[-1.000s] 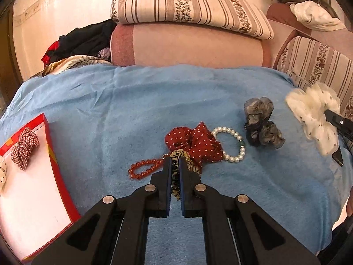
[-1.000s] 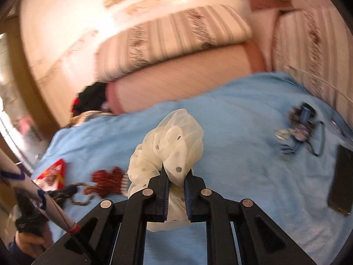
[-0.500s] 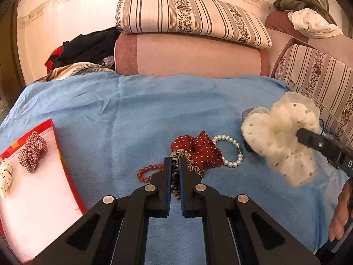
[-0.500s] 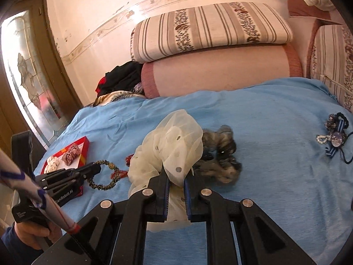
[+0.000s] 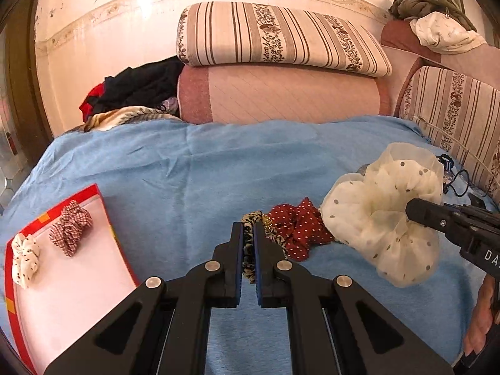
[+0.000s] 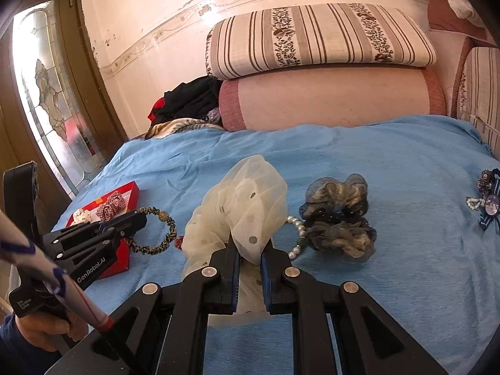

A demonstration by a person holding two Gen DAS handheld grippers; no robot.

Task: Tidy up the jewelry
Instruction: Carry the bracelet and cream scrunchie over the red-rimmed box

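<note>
My left gripper is shut on a leopard-print hair tie, which hangs as a ring above the bed in the right wrist view. My right gripper is shut on a cream dotted scrunchie, held above the blue blanket; it shows at the right of the left wrist view. A red box with a white inside lies at the left and holds a checked scrunchie and a white dotted one. A red dotted scrunchie lies on the blanket.
A grey scrunchie and a pearl bracelet lie on the blue blanket. A blue bow brooch lies at the far right. Striped cushions and a clothes pile line the back.
My right gripper has carried the cream scrunchie leftward, over the red dotted scrunchie. My left gripper has lifted the leopard hair tie and moved back a little; the orange bead bracelet is out of view.
</note>
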